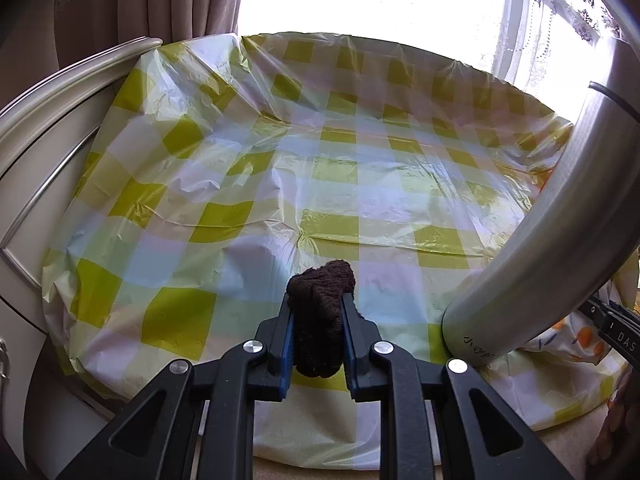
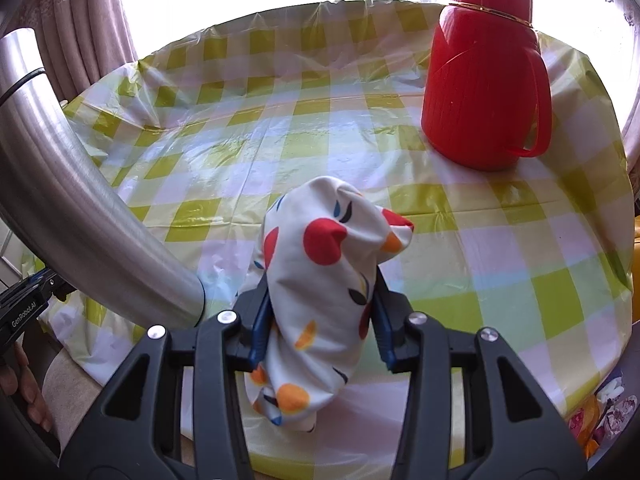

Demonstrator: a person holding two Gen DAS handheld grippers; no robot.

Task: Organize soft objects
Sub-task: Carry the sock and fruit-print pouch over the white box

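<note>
Glossy plastic tablecloth [image 1: 320,168], brushed-metal flask [image 1: 568,216]

tablecloth [image 1: 320,184]: glossy plastic sheet in yellow-green and white checks, wrinkled, filling the middle of both views
steel flask [image 1: 560,216]: brushed metal cylinder, standing on the cloth at the right edge of the left wrist view
red jug [image 2: 484,80]: ribbed plastic with handle and lid, upper right
curtain [image 1: 168,0]: pinkish-brown folds, upper left
window [image 1: 400,0]: bright, top
cabinet [image 1: 48,128]: cream, left edge
</note>
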